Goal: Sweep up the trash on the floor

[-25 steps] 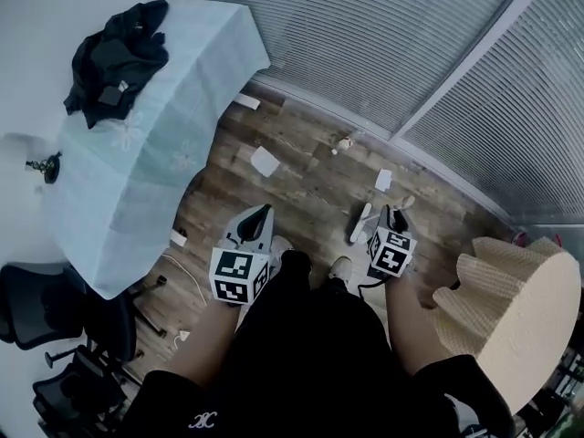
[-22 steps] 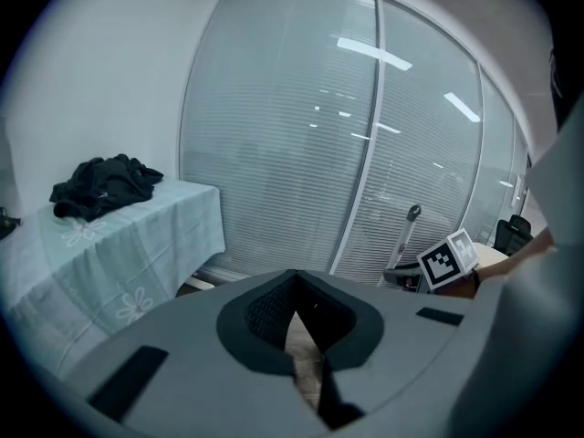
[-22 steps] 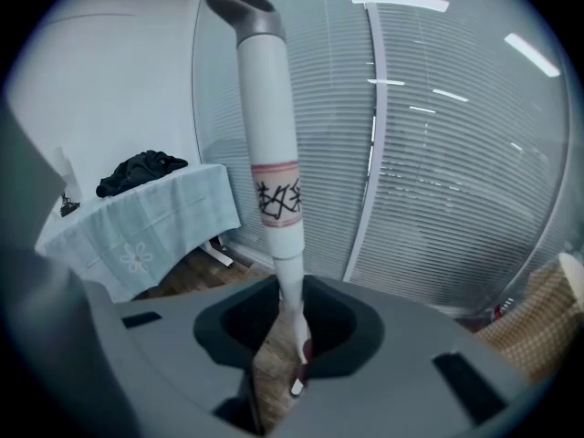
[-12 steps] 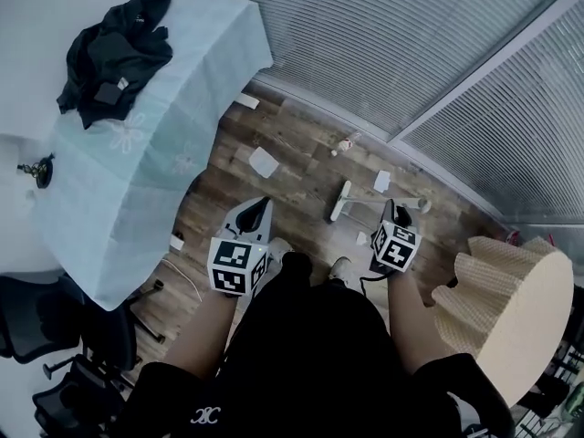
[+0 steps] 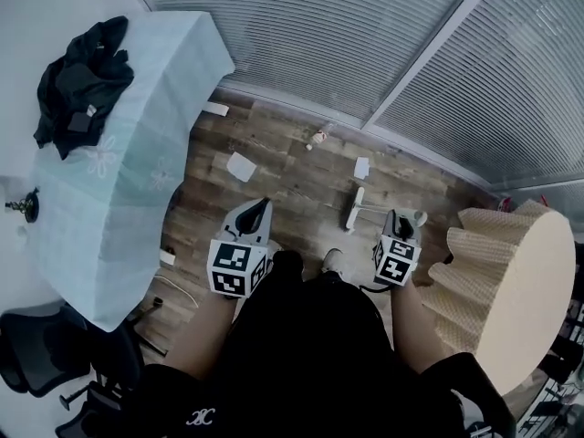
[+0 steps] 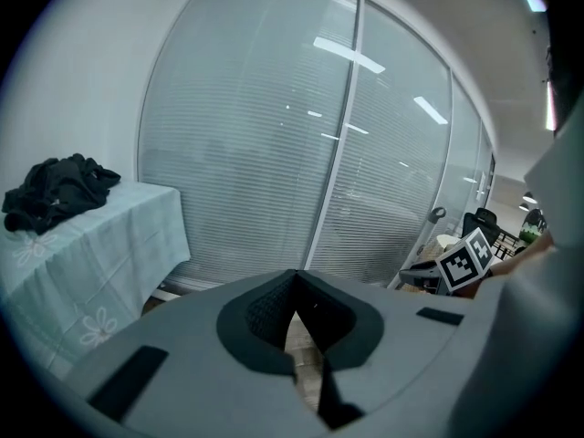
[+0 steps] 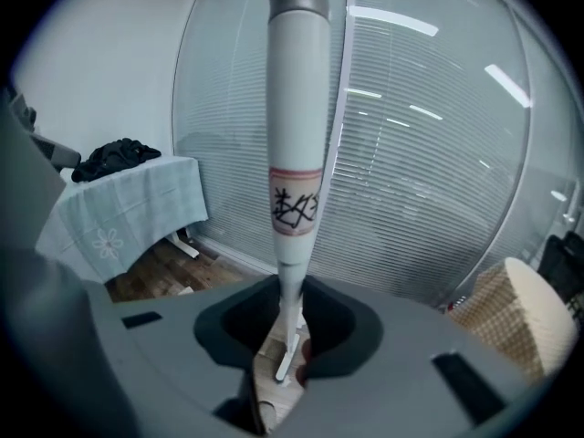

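Note:
In the head view, my right gripper (image 5: 403, 229) is shut on the white handle of a broom (image 5: 383, 210). The broom's narrow head (image 5: 354, 210) rests on the wood floor ahead of my right foot. The right gripper view shows the broom handle (image 7: 297, 108) rising up between the jaws of the right gripper (image 7: 290, 292), with the broom head (image 7: 286, 361) far below. Trash lies on the floor: a paper sheet (image 5: 241, 166), a smaller paper scrap (image 5: 361, 168), a small crumpled item (image 5: 317, 140) and a white strip (image 5: 216, 109). My left gripper (image 5: 256, 213) (image 6: 294, 277) is shut and holds nothing.
A table with a pale blue cloth (image 5: 119, 181) stands at the left, with a black garment (image 5: 78, 85) on it. A beige pleated round object (image 5: 511, 290) stands close on the right. Blinds-covered glass walls (image 5: 365, 44) bound the far side. An office chair (image 5: 46, 372) and a white cable (image 5: 178, 286) are at lower left.
The broom head swung left and away over the floor, then came back a little to the right. My right gripper shifted right with the handle. The left gripper stayed put.

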